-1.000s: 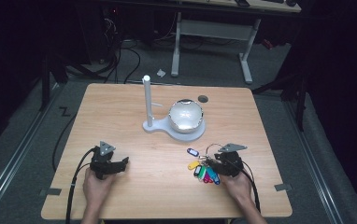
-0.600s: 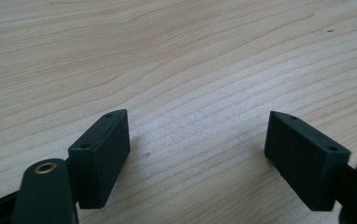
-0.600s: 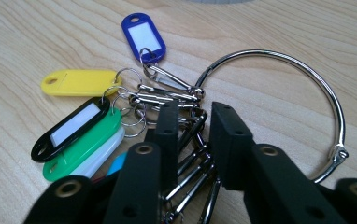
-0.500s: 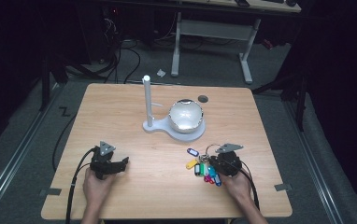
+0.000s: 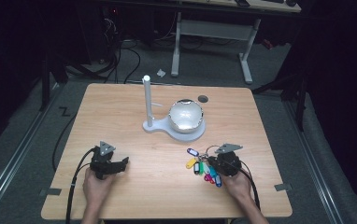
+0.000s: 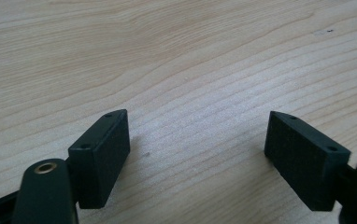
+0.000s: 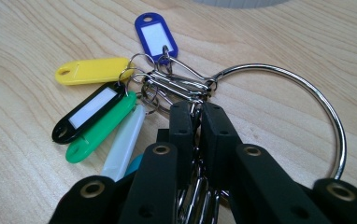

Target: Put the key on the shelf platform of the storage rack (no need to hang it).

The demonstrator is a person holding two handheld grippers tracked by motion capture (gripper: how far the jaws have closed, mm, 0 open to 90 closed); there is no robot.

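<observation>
A light wooden table is seen from above, with a person's two forearms entering from the near edge.

At the left, the left gripper is held low over bare wood near the front left of the table. In the left gripper view its two black jaws are spread wide apart, with nothing but wood grain between them, so it is released and empty. A black cable trails from it off the near edge.

In the middle of the table, farther back, a white stand with an upright post is set on a flat base, and a shiny round silver bowl rests on that same base just to the right of the post. A small dark round hole is seen in the tabletop behind the bowl.

At the right, the right gripper is held near the front right of the table, directly on a bunch of key tags. In the right gripper view its jaws are closed together on the metal clips of the bunch, beside a large steel ring that lies flat on the wood. The plastic tags fan out to the left of the jaws: a blue tag farthest away, then a yellow tag, a black tag, a green tag and a pale tag, with a teal one mostly hidden under the gripper. The blue and black tags carry white paper label windows; no writing can be read on them.
</observation>
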